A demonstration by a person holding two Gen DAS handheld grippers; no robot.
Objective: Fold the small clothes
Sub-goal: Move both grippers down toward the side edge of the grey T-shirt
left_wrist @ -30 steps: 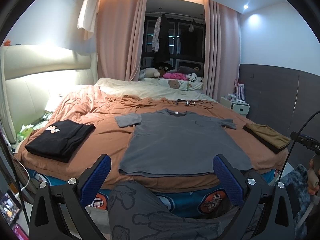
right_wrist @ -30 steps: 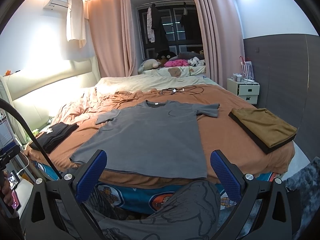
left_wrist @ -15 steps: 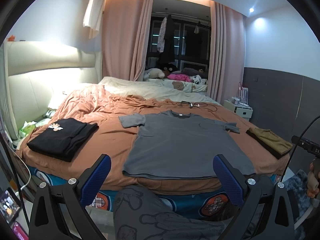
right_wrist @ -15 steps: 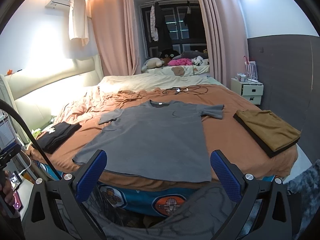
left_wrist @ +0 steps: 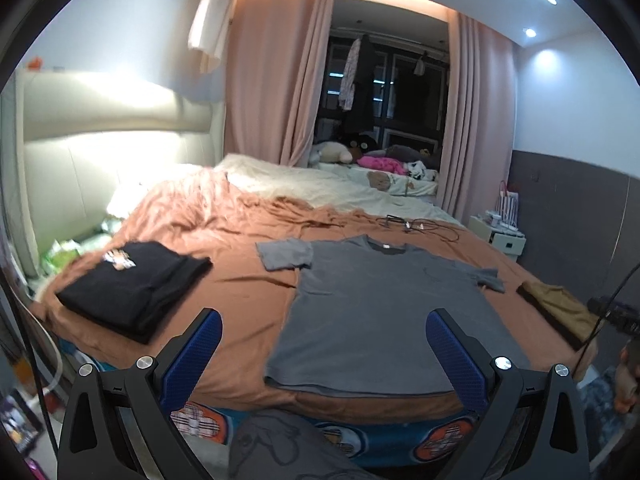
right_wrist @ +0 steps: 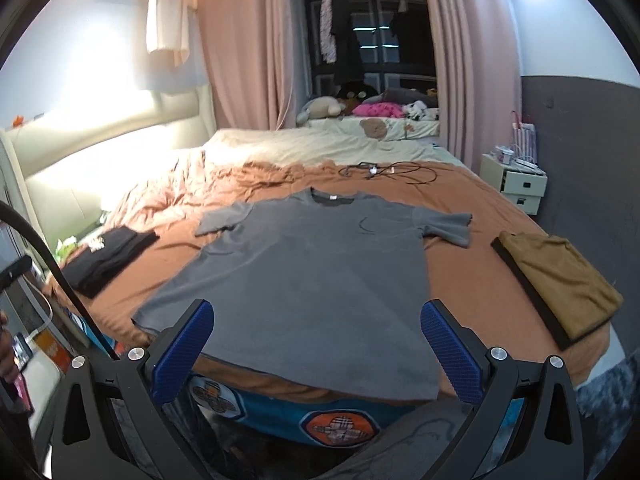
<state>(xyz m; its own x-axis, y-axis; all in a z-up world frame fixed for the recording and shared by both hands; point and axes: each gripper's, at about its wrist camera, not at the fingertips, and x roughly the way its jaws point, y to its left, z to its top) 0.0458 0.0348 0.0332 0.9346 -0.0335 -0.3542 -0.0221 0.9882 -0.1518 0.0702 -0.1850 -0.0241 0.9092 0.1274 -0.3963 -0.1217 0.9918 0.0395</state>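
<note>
A grey T-shirt (left_wrist: 384, 304) lies spread flat, front up, on the brown bedcover, collar away from me; it also shows in the right wrist view (right_wrist: 308, 276). My left gripper (left_wrist: 322, 344) is open and empty, held in the air over the bed's near edge, in front of the shirt's hem. My right gripper (right_wrist: 316, 340) is open and empty, also over the near edge by the hem. Neither touches the shirt.
A folded black garment (left_wrist: 136, 284) lies at the left of the bed (left_wrist: 240, 280), and a folded tan garment (right_wrist: 560, 280) at the right. Cables (right_wrist: 384, 170) lie beyond the collar. A white nightstand (right_wrist: 516, 184) stands at the right. My patterned trouser leg (left_wrist: 280, 448) is below.
Both grippers have moved forward, towards the bed; the shirt looks larger and nearer. Both stay open. The clothes have not moved.
</note>
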